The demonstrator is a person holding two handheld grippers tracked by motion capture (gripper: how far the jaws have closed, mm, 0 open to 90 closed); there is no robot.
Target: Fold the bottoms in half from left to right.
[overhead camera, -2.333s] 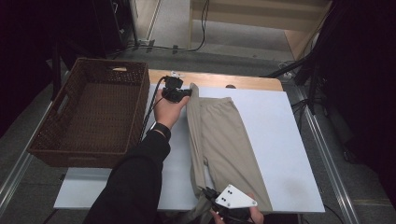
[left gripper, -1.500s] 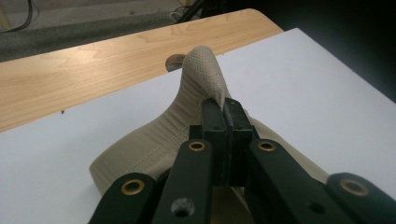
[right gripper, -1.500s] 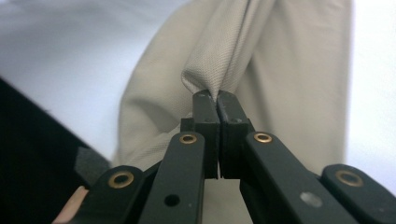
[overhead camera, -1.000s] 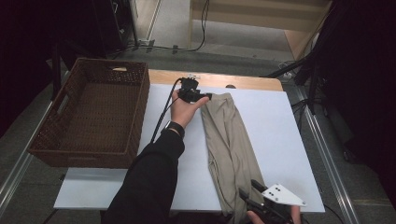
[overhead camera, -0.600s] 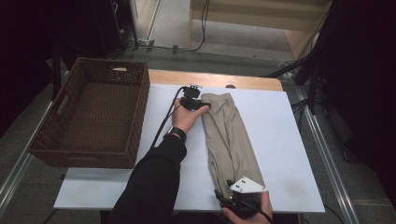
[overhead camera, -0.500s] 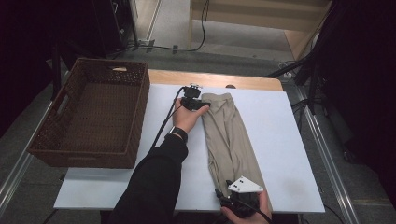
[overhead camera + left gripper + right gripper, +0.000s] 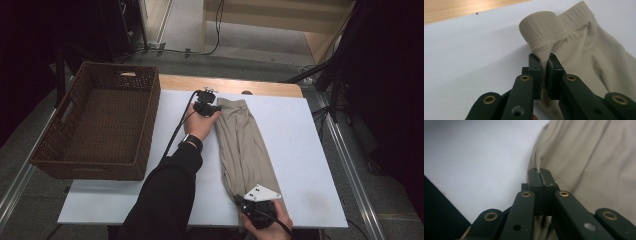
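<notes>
High view shows the tan cloth (image 7: 247, 145) lying long on the white table (image 7: 310, 150) beside the basket (image 7: 100, 125), with the left gripper (image 7: 214, 111) just closed, pinching its far corner, and the right gripper (image 7: 239, 200) just closed, pinching its near edge.

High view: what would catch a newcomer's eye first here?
The long beige garment folded into a narrow strip down the middle of the white table, pinched at both ends. The left gripper has just closed on its far waistband corner, and the right gripper has just closed on a fold at the near end. A big empty wicker basket sits at the table's left edge.
</notes>
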